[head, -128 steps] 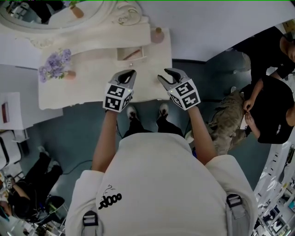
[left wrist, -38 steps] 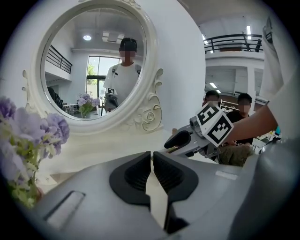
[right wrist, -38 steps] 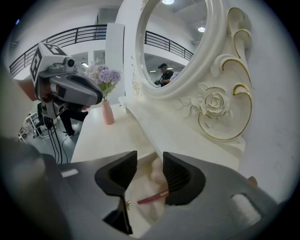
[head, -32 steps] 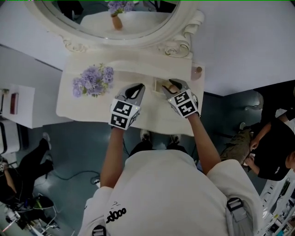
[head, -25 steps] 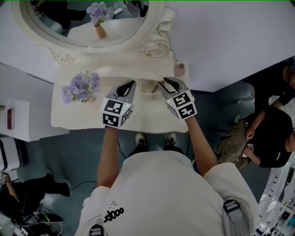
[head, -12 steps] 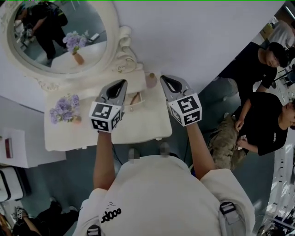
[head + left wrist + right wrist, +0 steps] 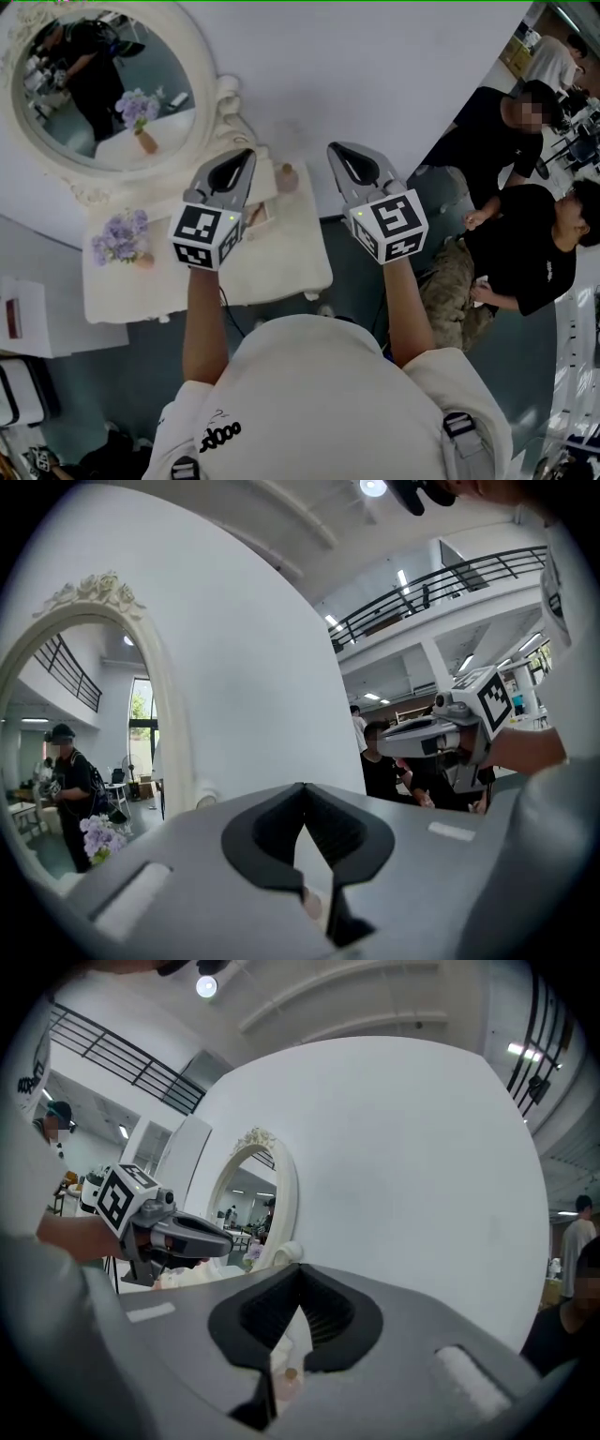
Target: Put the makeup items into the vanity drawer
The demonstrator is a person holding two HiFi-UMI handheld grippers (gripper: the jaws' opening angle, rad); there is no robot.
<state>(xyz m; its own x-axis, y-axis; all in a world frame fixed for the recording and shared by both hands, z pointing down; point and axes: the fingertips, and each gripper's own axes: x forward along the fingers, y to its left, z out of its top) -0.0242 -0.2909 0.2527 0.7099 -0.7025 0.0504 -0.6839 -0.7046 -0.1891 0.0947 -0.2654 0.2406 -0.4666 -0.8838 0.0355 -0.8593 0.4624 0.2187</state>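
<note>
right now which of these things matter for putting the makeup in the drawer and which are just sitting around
For the job:
- vanity drawer
- small pink bottle on the vanity top
- left gripper and right gripper, both shut, holding nothing

Just there:
- purple flowers
- oval mirror
- bystanders

The grey left gripper (image 7: pixel 247 153) and right gripper (image 7: pixel 334 149) have lifted above the cream vanity table's (image 7: pixel 281 255) small open drawer (image 7: pixel 257 214); the right jaws have closed, empty.
</note>
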